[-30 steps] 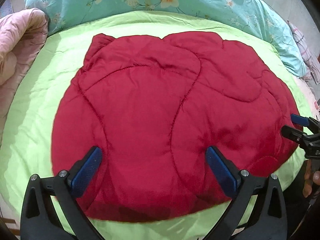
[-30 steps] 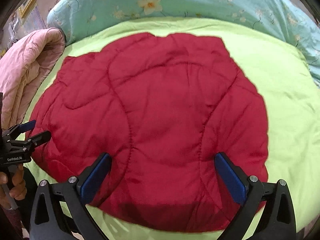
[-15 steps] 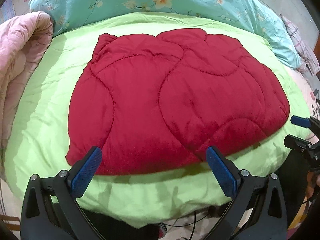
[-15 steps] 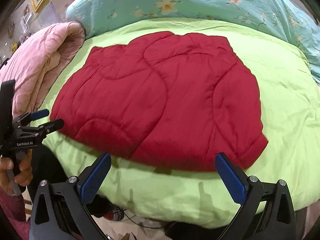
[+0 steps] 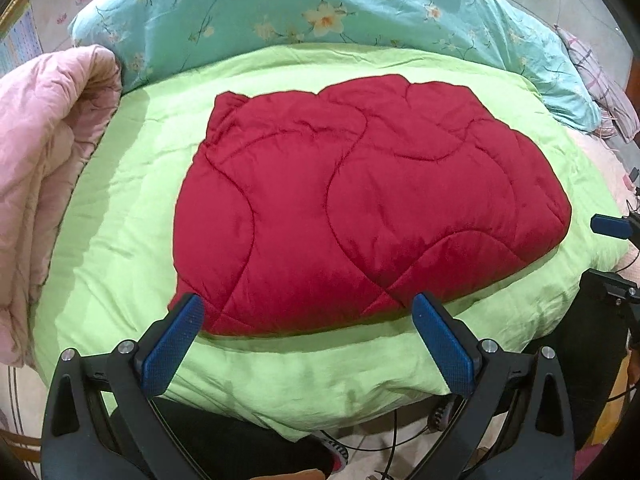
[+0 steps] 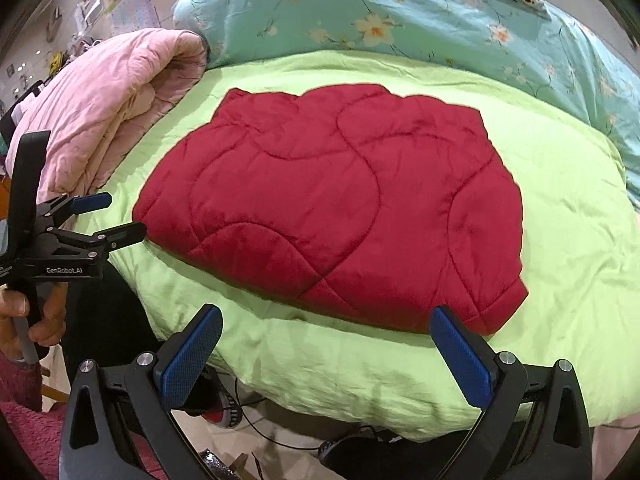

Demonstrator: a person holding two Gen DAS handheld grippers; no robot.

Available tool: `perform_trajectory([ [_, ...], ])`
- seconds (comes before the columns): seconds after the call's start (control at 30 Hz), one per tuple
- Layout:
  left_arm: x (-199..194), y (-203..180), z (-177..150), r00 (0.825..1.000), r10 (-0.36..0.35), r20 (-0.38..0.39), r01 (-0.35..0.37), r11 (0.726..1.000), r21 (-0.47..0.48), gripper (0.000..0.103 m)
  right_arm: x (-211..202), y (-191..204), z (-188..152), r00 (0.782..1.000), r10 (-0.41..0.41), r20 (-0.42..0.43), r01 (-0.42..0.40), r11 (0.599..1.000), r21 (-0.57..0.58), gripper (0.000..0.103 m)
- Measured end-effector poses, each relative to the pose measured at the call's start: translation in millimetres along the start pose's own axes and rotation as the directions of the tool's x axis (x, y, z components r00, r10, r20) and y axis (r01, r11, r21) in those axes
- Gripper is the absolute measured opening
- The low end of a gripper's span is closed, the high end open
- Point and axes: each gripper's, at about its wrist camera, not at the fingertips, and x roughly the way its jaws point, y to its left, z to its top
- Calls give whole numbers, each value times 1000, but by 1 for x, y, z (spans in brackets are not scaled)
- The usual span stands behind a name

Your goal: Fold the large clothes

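One red quilted blanket [image 5: 360, 216] lies folded at the centre of the lime-green bedspread [image 5: 120, 208]. It looks puffy, soft and light, likely best pinched at its 6 o'clock edge corners. The left gripper [image 5: 308, 344] and the right gripper [image 6: 328, 348] both gape empty. One pink quilt [image 6: 104, 100] sits at 9 o'clock.

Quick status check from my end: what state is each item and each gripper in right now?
Red quilted padded garment: folded into a compact block, lying flat on the bed, free of both grippers.
Lime green bedspread: spread out, lightly wrinkled.
Pink quilt: rolled up beside the garment.
Teal floral duvet: bunched along the far side.
Left gripper: open, empty.
Right gripper: open, empty.
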Motion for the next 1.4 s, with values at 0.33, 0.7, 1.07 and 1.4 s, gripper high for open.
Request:
perform_trajectory([
  [0.33,-17,-3,5,999,-1,45,0,1000,8,103,-7,4,5,1000,-3,13,3,1000,-25,103],
  [0.7,-7,-7,10,999,8,45,-8,1000,8,103,17,-11,13,1000,-16,-1,16,1000,15,103],
  [1.07,-2,-7,16,999,4,53,-4,1000,-1,103,27,-14,28,1000,-12,10,12,1000,24,103],
  [1.4,-3,-6,20,998,3,57,-3,1000,-7,103,26,-10,30,1000,-15,8,15,1000,8,103],
])
